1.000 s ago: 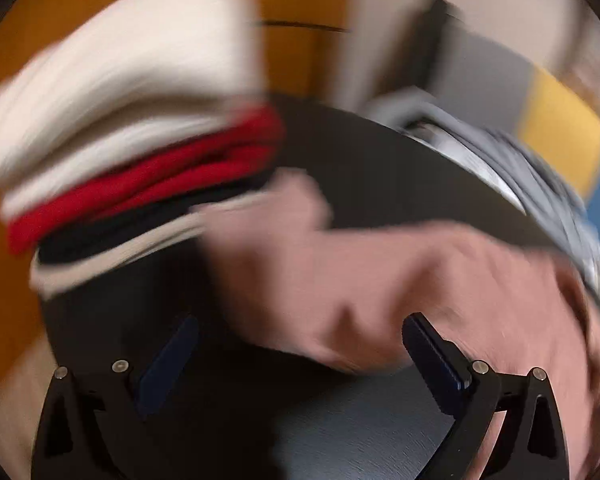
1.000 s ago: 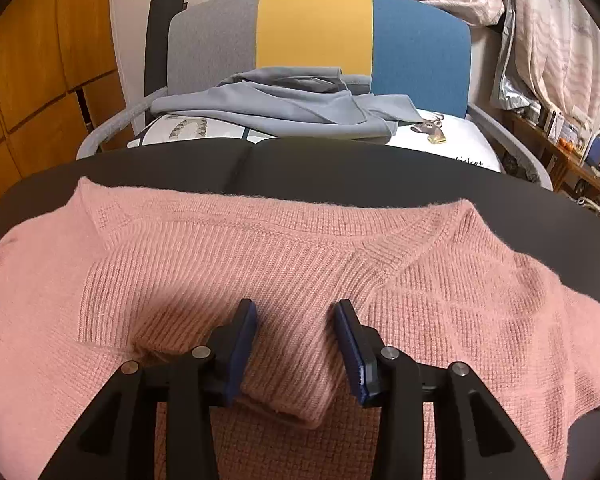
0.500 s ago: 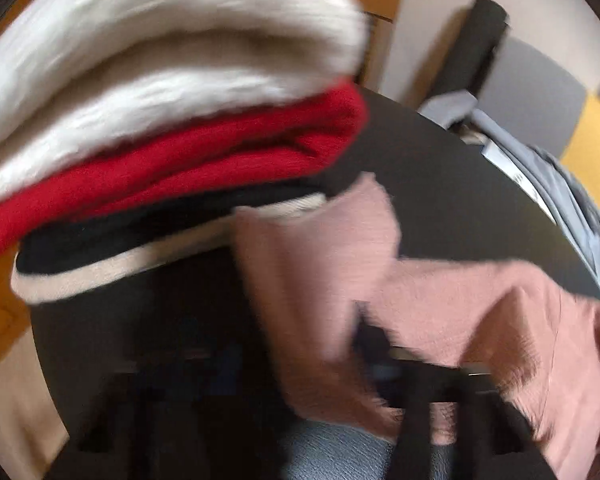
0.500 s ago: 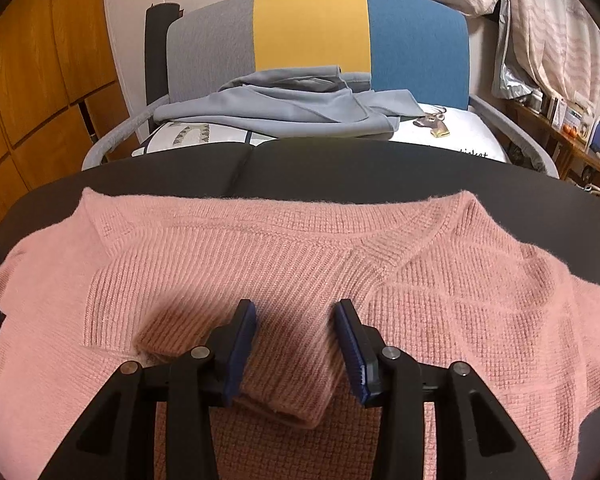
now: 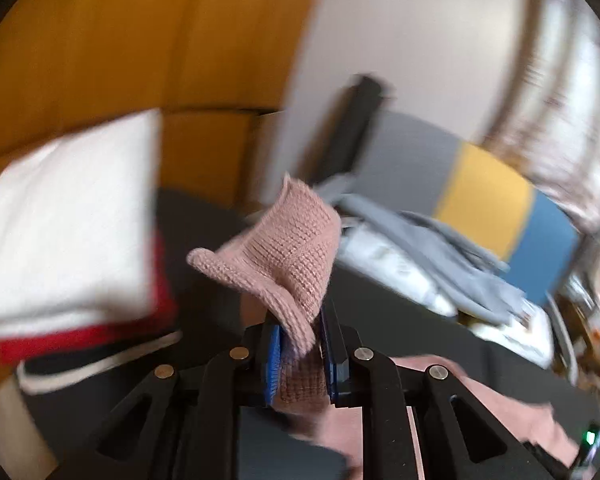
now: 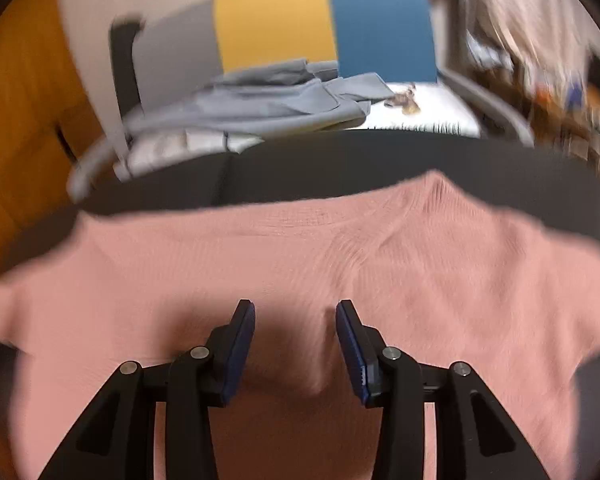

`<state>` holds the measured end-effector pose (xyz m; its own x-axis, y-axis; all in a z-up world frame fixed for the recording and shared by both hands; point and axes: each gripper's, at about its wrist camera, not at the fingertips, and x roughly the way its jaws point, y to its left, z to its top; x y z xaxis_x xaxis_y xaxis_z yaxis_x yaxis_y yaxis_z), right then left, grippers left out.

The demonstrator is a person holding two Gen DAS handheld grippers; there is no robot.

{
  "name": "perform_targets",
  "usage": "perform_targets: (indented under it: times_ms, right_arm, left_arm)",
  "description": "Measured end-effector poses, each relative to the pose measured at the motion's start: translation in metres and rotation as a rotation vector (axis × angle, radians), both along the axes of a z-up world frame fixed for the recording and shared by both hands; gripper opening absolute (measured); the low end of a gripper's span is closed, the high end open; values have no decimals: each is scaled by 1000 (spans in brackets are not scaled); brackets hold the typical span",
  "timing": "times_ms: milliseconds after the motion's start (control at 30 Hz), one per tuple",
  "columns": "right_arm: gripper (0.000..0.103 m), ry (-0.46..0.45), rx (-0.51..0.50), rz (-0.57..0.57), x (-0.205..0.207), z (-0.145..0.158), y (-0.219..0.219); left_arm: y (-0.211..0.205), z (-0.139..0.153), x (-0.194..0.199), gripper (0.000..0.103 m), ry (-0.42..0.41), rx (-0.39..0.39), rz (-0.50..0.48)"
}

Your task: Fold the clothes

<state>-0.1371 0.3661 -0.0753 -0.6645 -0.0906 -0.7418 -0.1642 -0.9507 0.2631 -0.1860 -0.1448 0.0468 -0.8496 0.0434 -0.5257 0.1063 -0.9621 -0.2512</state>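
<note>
A pink knit sweater (image 6: 340,264) lies spread on the black table (image 6: 380,160). My left gripper (image 5: 300,352) is shut on a part of the pink sweater (image 5: 296,256), which stands up out of the jaws, lifted above the table. My right gripper (image 6: 295,336) is open and empty, low over the middle of the sweater, with a raised fold of knit between its fingers. Both views are motion-blurred.
A stack of folded clothes (image 5: 72,240), white over red over black and cream, sits on the table's left. Behind the table a grey, yellow and blue chair (image 6: 284,24) holds a grey garment (image 6: 260,108). Orange wooden panels (image 5: 120,40) are at left.
My left gripper has shut on the sweater part and raised it off the table. My right gripper has shifted a little over the sweater and stays open.
</note>
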Motion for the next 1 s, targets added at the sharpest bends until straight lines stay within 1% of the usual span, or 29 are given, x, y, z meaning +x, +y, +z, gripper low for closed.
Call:
perform_targets:
  times_ms: [33,67,133,200,300,333,367,433,467,500,533,567,600,633,667,733,800,867,933,967,1000]
  right_arm:
    - [43,21,-78,-2,9,4,0]
    - [43,38,-136,5,20,6,-3]
    - [43,51,-180,6,39,7,-10]
    - [43,51,-196,2,57,5,-15]
    - [43,43,-255,-22,78,-2,-11]
    - [43,39,-278,-33,84,-4,-9]
    - [43,32,-296,-45,88,-7,-5]
    - [43,10,-322,-70,95,-15,2]
    - [43,2,-340,-77,98,-18,6]
    - [43,-2,-363,-78,99,-19,8]
    - [43,1,-391,-70,100,-20,9]
    - [44,3,-420,-56,100,-19,9]
    - [47,8,-447,-27,96,-18,6]
    - [49,13,-471,3,92,-16,2]
    - [49,18,-486,32,86,-15,-5]
    - [49,20,-478,78,67,-12,-22]
    - [49,-7,-455,118,45,-13,-42]
    - [49,-43,-433,144,23,-17,-60]
    - [49,-62,-425,135,4,-21,-74]
    - [49,-66,-432,122,-5,-24,-78]
    - [49,-64,-461,107,-11,-26,-80]
  left_arm:
    - [23,5,1,18,15,-11,-71]
    - [46,6,2,18,23,-17,-140]
    - [89,2,0,18,26,-42,-250]
    - [135,-9,-5,18,3,-75,-354]
    - [202,-40,3,19,-50,-139,-489]
    - [221,-54,8,24,-71,-168,-533]
    - [236,-68,15,32,-95,-190,-577]
    - [255,-91,29,43,-149,-250,-630]
    - [264,-102,37,43,-176,-282,-651]
    - [265,-110,42,43,-186,-296,-659]
    - [260,-114,45,43,-179,-292,-654]
    - [250,-118,50,48,-169,-278,-641]
    - [236,-121,54,54,-160,-257,-615]
    - [220,-126,56,68,-155,-239,-575]
    - [201,-130,57,76,-148,-221,-527]
    - [172,-143,55,78,-148,-196,-435]
    - [145,-159,48,78,-198,-159,-379]
    - [126,-170,50,78,-210,-107,-356]
    - [110,-178,54,79,-202,-58,-343]
    - [110,-178,57,81,-191,-58,-349]
    - [113,-180,59,81,-187,-76,-356]
